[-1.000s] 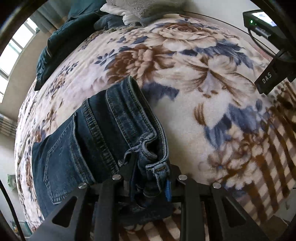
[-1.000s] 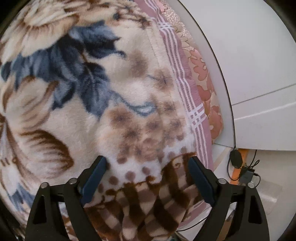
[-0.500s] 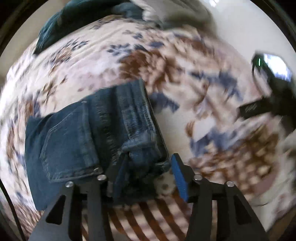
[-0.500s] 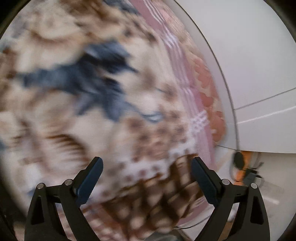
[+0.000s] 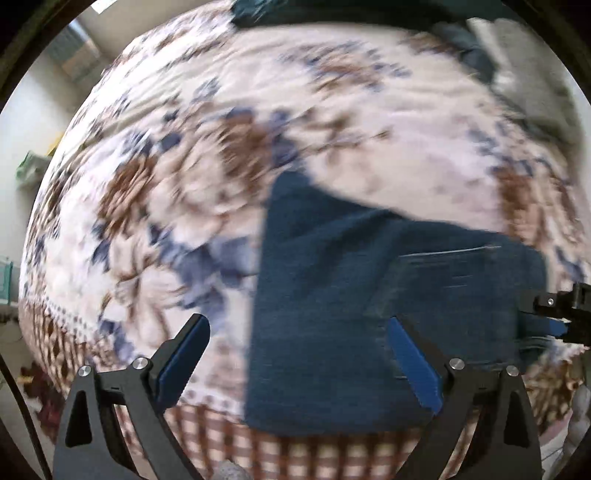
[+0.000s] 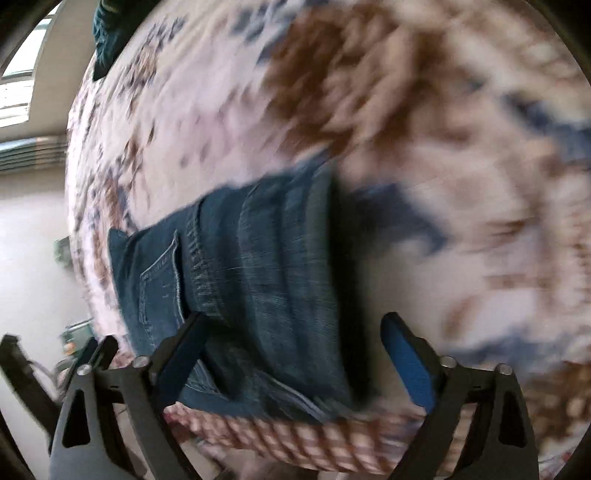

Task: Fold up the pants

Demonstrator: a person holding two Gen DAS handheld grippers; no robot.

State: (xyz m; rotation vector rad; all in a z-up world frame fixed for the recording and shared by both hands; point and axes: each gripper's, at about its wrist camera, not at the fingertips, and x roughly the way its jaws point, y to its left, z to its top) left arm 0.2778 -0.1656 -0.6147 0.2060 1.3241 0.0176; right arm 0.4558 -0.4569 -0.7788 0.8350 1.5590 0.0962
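the jaws of the left gripper (image 5: 299, 358) are spread wide and released, with nothing clasped between them; the folded jeans (image 5: 351, 314) are seen lying partly in the gap and spreading off to the right. the jaws of the right gripper (image 6: 295, 354) are likewise parted and grasp nothing, the jeans (image 6: 251, 280) lying flat beneath and ahead of them, a back pocket visible toward the left. the jeans are laid on a floral blanket (image 5: 192, 177) covering the bed, near its checked front border (image 6: 295, 435). dark bedding (image 5: 332, 14) is bunched at the far end. both views are blurred. each gripper is held above the bed, angled down toward the denim.
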